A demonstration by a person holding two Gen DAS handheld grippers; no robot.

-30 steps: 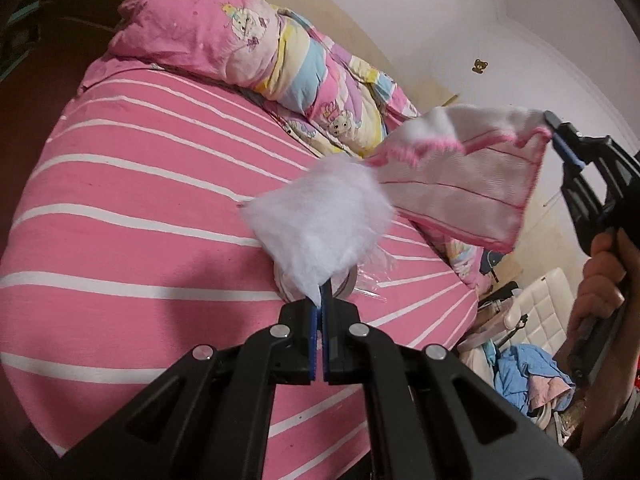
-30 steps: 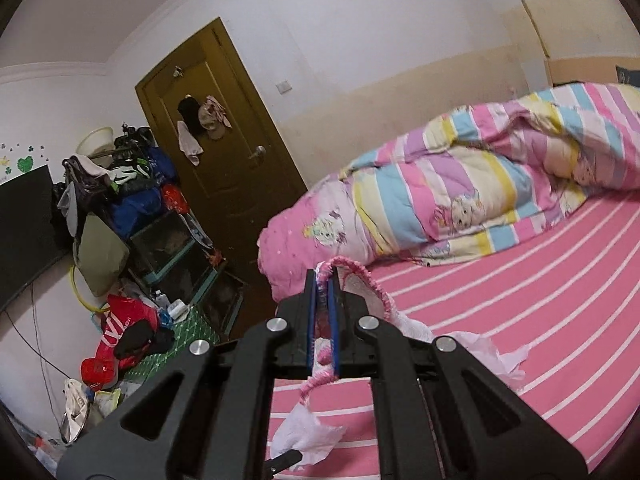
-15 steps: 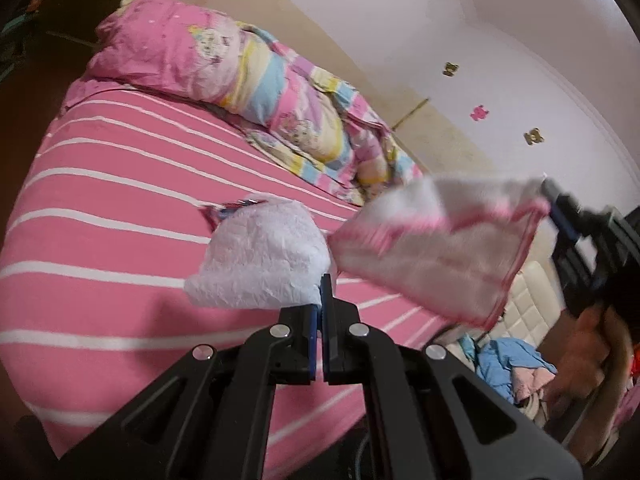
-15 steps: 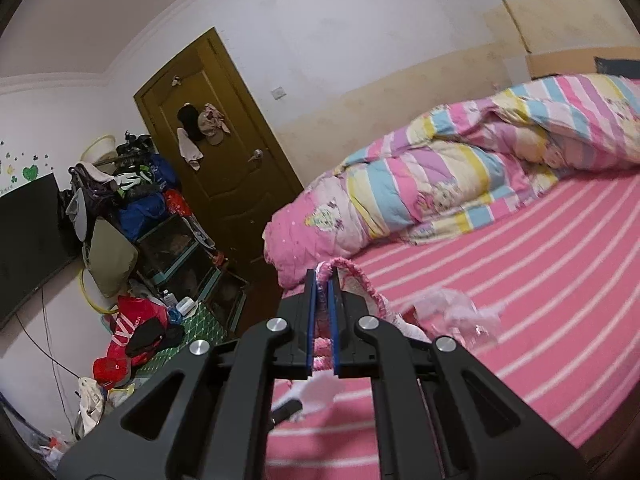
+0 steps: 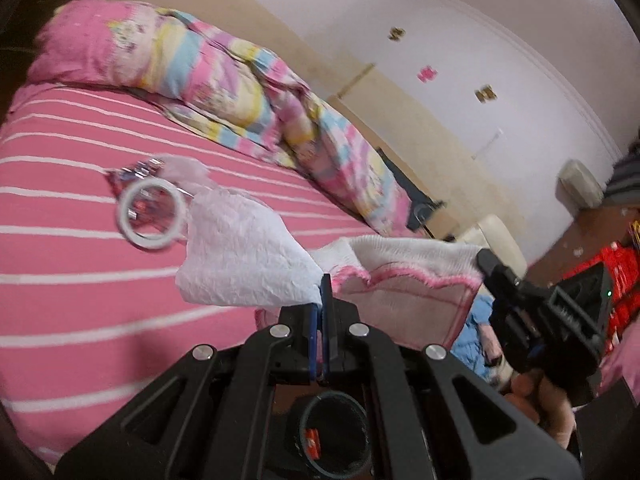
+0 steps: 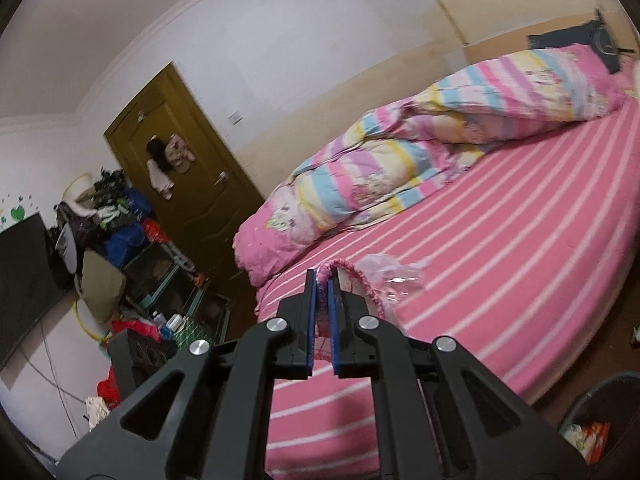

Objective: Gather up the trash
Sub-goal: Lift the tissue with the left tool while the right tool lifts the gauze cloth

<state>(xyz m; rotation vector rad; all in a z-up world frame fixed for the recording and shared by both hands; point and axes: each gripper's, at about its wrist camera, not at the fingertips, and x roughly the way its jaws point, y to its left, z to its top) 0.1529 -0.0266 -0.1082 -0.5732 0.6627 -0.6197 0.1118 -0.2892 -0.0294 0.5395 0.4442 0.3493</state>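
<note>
Over bed edge | left tool [image 5: 320,300] clamped on tissue [image 5: 244,256] by one corner | right tool [image 6: 322,304] clamped on pink-edged cloth [image 5: 408,280] | risk: tissue tears or slips free short of bin [image 5: 336,432], judging by thin bite

Bedsheet [image 5: 80,300] pink, white stripes; tissue [image 5: 244,264] white; cloth [image 5: 404,280] white, pink trim.

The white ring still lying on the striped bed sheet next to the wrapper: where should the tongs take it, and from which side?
Grip the white ring across its band on the near, bottom arc, coming down from above with one finger inside the hole and one outside. It lies flat and looks thin, so a level sideways approach would probably just push it. Its far arc overlaps the red wrapper and clear plastic, so that side seems poorer.
</note>
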